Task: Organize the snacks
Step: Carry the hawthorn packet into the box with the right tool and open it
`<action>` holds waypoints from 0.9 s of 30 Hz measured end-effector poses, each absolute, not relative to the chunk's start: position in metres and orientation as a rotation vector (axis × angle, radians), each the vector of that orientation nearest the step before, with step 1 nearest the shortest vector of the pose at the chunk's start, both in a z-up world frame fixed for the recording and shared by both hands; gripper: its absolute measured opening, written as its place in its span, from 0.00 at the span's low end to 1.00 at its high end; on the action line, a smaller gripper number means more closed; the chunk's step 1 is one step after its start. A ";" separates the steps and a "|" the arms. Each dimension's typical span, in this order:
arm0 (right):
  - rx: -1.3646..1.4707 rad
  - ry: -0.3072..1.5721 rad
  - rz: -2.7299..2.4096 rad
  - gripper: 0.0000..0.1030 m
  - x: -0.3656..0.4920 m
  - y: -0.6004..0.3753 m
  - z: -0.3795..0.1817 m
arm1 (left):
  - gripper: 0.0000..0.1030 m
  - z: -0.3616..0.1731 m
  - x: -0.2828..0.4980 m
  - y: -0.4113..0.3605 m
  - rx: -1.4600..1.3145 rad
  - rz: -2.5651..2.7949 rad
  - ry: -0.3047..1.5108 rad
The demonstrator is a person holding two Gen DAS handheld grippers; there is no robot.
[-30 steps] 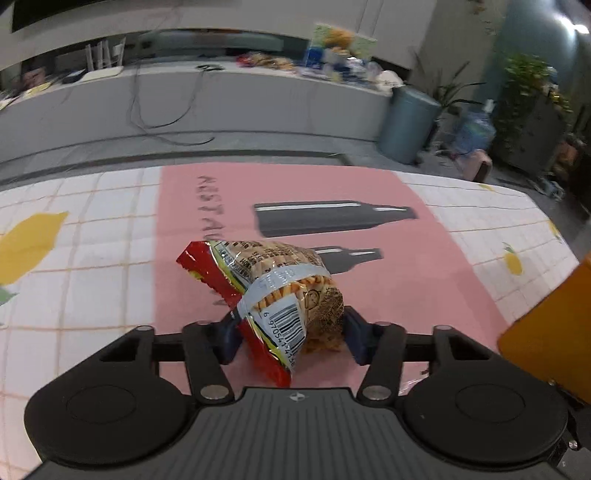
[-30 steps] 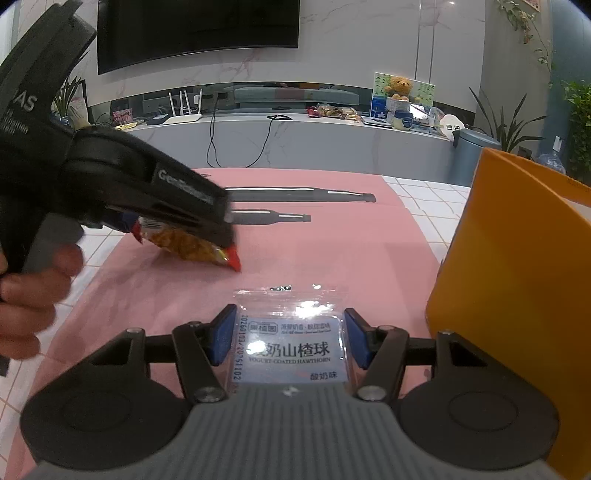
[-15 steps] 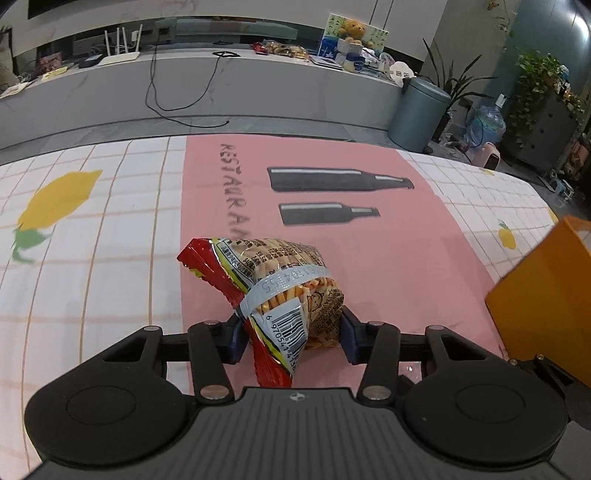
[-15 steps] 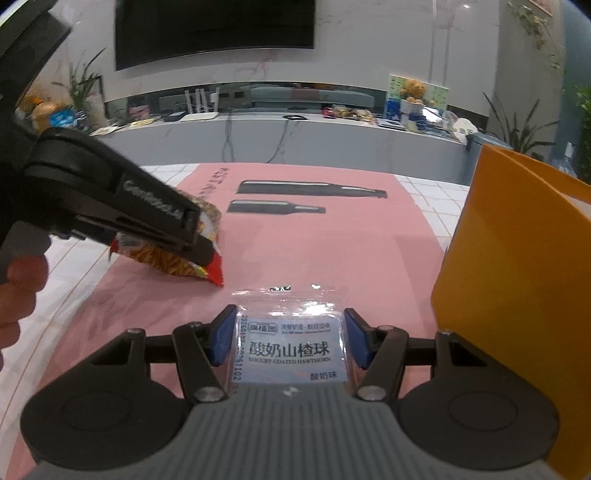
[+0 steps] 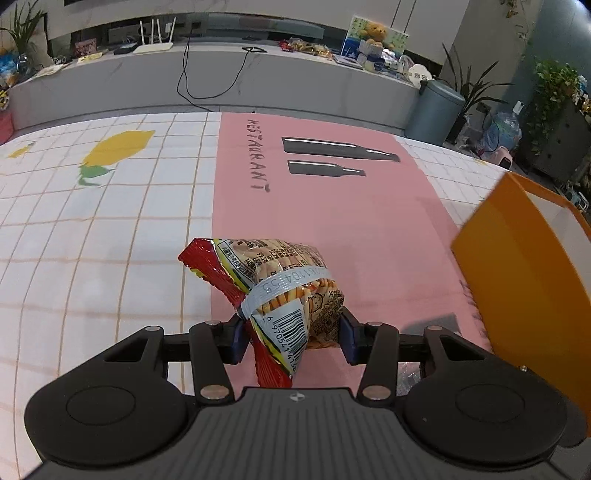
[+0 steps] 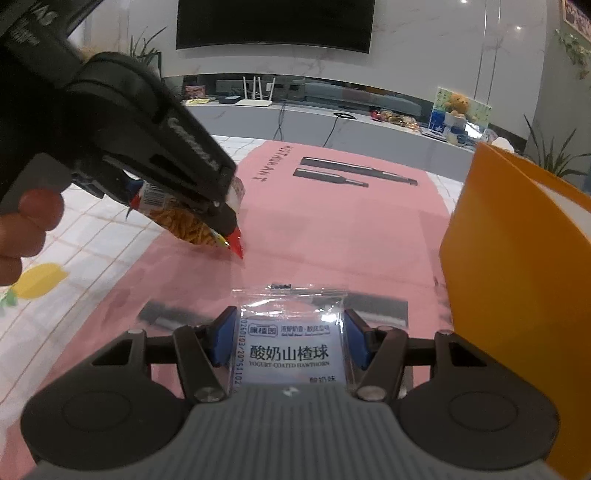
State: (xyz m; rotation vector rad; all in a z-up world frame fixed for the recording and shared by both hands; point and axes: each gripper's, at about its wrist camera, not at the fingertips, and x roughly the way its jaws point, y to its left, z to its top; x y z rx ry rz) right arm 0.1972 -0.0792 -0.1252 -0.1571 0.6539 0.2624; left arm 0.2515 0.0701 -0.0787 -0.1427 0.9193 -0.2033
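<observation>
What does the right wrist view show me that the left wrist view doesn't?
Only the right wrist view shows the right tongs shut on a clear packet of yogurt-coated hawthorn, the outside of the left tongs with the fingers of the hand holding them, and a wall screen.

Only the left wrist view shows the snack bag's barcode and a grey bin.

Both show the left tongs shut on the red snack bag, which they have just squeezed tighter, the pink tablecloth and the orange bin.
</observation>
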 end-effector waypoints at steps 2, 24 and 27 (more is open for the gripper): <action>-0.145 0.641 0.267 0.58 0.186 -0.086 -0.120 | 0.52 -0.074 0.240 0.072 -0.178 -0.211 0.913; 0.276 0.520 0.357 0.58 0.141 -0.153 -0.055 | 0.52 -0.024 0.146 0.052 -0.333 -0.221 0.742; 0.336 0.490 0.384 0.58 0.136 -0.164 -0.042 | 0.52 -0.017 0.138 0.050 -0.357 -0.221 0.722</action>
